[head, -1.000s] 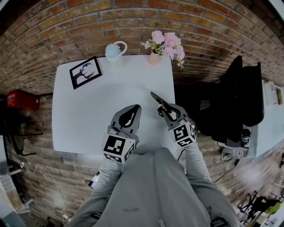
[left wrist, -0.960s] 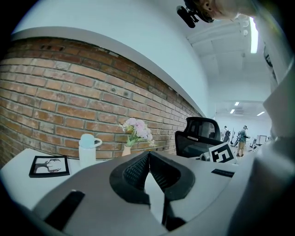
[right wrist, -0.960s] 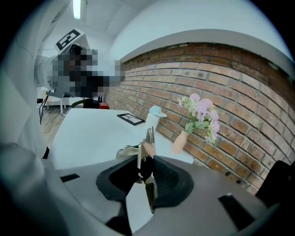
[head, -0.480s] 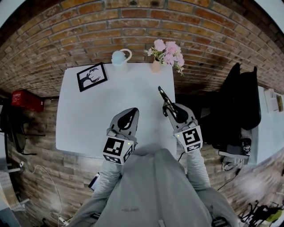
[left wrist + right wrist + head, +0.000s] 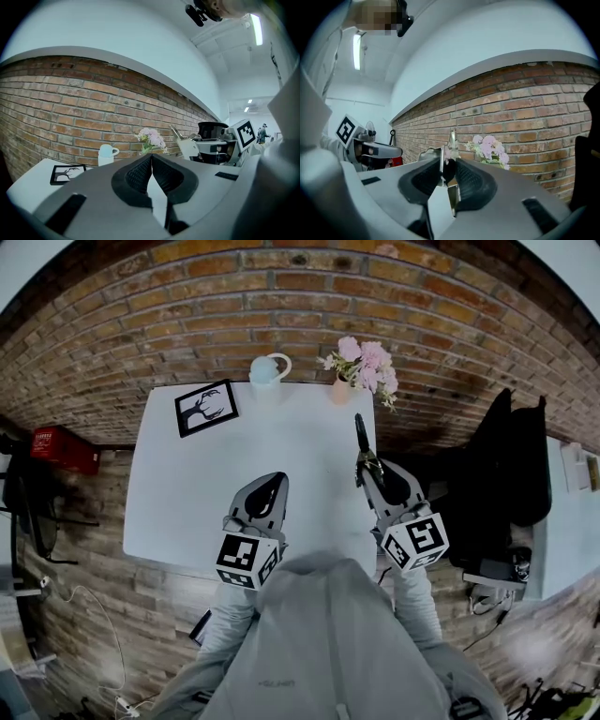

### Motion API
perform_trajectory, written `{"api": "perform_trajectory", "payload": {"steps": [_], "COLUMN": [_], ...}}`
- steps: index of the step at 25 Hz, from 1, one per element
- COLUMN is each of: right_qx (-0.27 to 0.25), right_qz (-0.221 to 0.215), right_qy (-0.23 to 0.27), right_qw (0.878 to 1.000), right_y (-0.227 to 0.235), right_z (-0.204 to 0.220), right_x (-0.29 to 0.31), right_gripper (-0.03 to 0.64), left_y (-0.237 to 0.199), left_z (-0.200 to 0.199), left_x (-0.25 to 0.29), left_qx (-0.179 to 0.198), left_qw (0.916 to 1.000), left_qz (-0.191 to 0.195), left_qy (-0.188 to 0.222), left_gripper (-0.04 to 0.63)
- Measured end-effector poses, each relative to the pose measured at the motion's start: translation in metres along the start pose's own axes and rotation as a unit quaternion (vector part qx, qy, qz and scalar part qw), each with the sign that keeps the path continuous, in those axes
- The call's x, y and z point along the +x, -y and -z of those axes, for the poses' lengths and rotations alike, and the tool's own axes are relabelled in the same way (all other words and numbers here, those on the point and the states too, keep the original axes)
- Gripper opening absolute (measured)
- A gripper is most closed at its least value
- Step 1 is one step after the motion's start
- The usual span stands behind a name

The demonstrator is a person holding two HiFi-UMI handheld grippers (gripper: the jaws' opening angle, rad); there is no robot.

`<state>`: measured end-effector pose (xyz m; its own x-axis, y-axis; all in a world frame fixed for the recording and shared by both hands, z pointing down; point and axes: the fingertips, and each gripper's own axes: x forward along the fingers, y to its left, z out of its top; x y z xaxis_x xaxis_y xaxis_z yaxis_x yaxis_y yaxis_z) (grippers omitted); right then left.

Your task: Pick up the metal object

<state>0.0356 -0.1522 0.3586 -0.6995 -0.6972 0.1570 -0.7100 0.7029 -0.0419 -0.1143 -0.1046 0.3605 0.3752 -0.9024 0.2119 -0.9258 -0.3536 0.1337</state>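
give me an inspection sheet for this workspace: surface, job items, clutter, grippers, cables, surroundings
surface: white table, set against the brick wall
job's things: metal object, thin and shiny, clamped in the right gripper and sticking out past its tips, near the table's right edge
clutter: framed picture, mug and vase of pink flowers along the table's far edge
grippers: right gripper shut on the metal object; left gripper jaws together, nothing between them
cables: thin white lead on the floor, lower left
surroundings: red box left of the table; black bulky shape at right, cannot tell what
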Motion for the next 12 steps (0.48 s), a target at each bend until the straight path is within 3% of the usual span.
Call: {"api": "perform_trajectory", "payload": {"steps": [12], "right_qx": [0.026], "right_qz": [0.020], "right_qy": [0.011], "right_qw": [0.999], "right_y": [-0.003], "right_z": [-0.002], "right_x": [-0.010], "right_gripper": [0.103], "left_y": [-0.021], "left_z": [0.006], "left_x": [0.001], "left_qx": [-0.005], "left_qw": [0.9998], "left_qz": [-0.006], "left_qy": [-0.018], "left_gripper": [0.028]}}
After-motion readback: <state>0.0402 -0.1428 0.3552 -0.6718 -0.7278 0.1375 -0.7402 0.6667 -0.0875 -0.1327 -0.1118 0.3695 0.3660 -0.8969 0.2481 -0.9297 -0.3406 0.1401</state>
